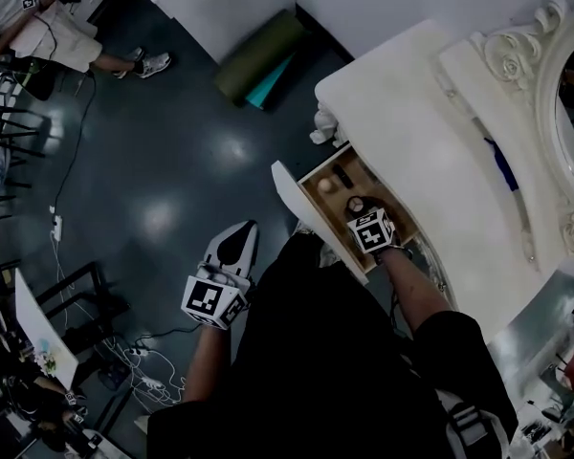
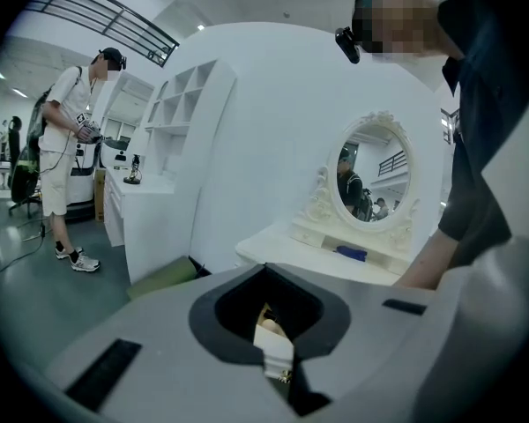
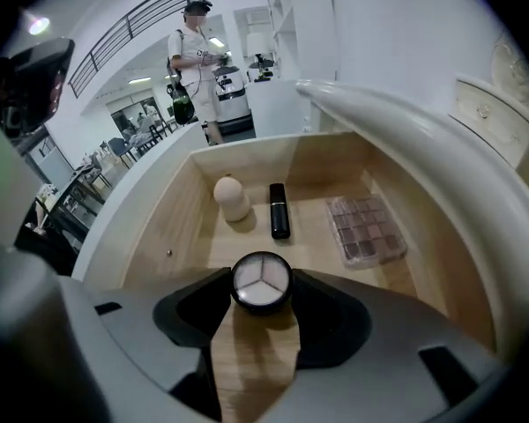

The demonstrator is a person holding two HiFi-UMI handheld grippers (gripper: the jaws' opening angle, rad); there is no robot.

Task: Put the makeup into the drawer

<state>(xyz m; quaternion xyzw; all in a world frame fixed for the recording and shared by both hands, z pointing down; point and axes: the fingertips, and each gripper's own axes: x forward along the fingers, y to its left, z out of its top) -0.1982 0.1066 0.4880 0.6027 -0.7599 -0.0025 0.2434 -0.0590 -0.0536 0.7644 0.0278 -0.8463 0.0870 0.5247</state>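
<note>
One compact [image 3: 262, 280] | my right gripper [image 3: 261, 285] clamps across its rim, over bare floor at the drawer's [image 3: 181, 205] end nearest me | I judge it light, rigid, slick, breakable: gentle rim grip | left gripper [image 1: 237, 247] closed, empty

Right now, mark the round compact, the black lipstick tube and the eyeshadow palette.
round compact [image 3: 261, 282]: right gripper view, centre of its lid.
black lipstick tube [image 3: 279, 210]: right gripper view, middle of the barrel.
eyeshadow palette [image 3: 366, 229]: right gripper view, centre of its top.
</note>
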